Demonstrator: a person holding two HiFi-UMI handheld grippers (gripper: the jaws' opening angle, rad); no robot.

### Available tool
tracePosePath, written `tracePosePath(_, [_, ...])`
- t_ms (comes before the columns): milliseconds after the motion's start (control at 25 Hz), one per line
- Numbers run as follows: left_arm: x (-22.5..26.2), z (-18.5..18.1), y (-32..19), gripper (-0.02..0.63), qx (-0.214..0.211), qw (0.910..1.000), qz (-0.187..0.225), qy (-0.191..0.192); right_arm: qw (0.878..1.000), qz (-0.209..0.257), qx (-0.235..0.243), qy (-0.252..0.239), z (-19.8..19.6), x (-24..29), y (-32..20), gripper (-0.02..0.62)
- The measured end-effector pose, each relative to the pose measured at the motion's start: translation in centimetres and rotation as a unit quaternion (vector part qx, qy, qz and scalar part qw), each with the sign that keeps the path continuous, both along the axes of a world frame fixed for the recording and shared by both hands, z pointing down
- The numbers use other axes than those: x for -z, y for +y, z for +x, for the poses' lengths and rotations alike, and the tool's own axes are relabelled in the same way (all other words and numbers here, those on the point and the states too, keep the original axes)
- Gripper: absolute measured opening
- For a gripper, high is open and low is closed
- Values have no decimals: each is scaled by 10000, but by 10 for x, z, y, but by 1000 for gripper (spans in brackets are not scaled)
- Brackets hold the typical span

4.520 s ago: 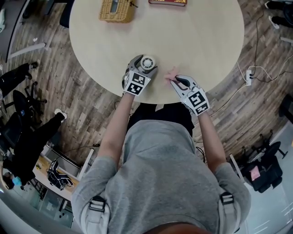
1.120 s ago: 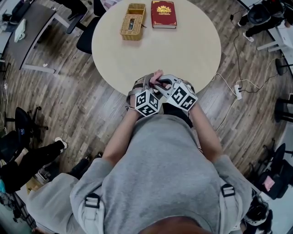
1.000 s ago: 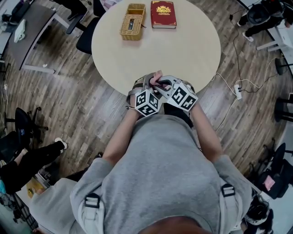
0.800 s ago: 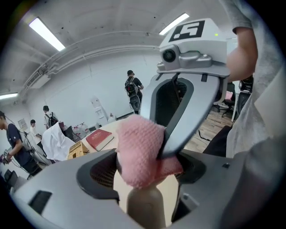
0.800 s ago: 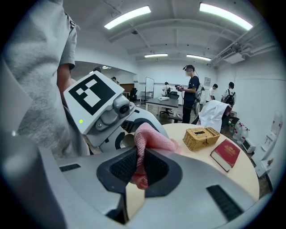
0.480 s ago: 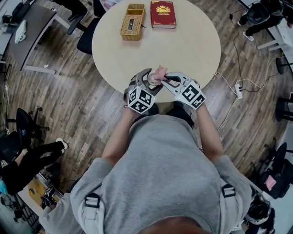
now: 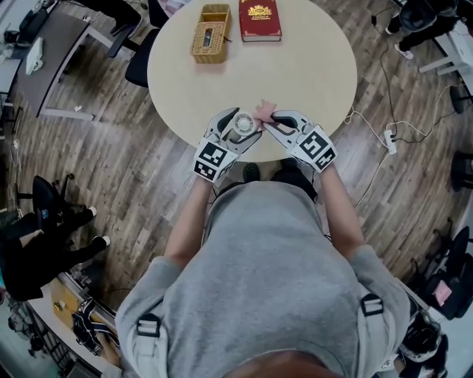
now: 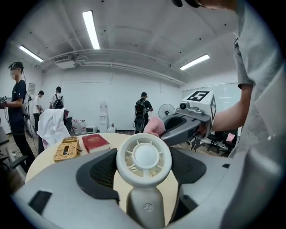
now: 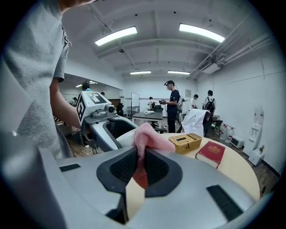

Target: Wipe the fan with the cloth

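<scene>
- Compared with half a second earlier, the two grippers had drawn slightly apart, and the cloth (image 7: 264, 111) had slid off the fan's face toward its rim. Both had also come forward from the table's edge since a second earlier.
- The left gripper (image 7: 230, 131) held the small white fan (image 8: 144, 159), its jaws clamped on the handle just below the round head. The fan was up off the table (image 7: 310, 52), near its 6 o'clock edge.
- The right gripper (image 7: 275, 120) had its jaws pressed together on a fold of the pink cloth, the bunched end sticking out past the tips.
- In the head view, the cloth sat at about 2 o'clock of the fan head, just beside it. Whether it touched the rim could not be told.
- A wicker basket (image 7: 208, 22) and a red book (image 7: 259, 10) lay well apart from this, near the table's 12 o'clock edge.
- Judged from this, wiping was under way, between strokes.
- The next move called for bringing the cloth back across the grille and hub, while the left gripper kept the handle steady against the push.
</scene>
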State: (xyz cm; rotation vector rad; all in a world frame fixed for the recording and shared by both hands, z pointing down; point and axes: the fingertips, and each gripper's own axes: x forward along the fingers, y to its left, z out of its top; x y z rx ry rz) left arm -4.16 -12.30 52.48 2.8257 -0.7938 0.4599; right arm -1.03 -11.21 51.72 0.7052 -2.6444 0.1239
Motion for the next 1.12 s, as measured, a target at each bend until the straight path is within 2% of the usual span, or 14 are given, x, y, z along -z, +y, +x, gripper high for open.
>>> tracePosePath(120, [7,0,-2,373,105,9997,-81,183,9995,-118,183,-224,2,-1,6,41])
tracePosePath(400, [12,13,1,373,122,9999,-65,85,9931,-333,683,-895,8,20,11,41])
tracePosePath(560, [19,23,1,373,159,9996,-139,184,9893,-334,863,-1128,16,32,7,41])
tracePosePath(840, [36,45,2,373,191,9955,-489,792,9852,-272,1015,-1356,41,45,-3,41])
tracePosePath(1000, [51,59,-4,373,260,9876,-675,1391,9854,-199,1029,-1339,62,46,-13,41])
tracePosePath(1120, [54,70,-5,373,339,9831,-754,1634,9825,-237,1247,-1365,75,48,-8,41])
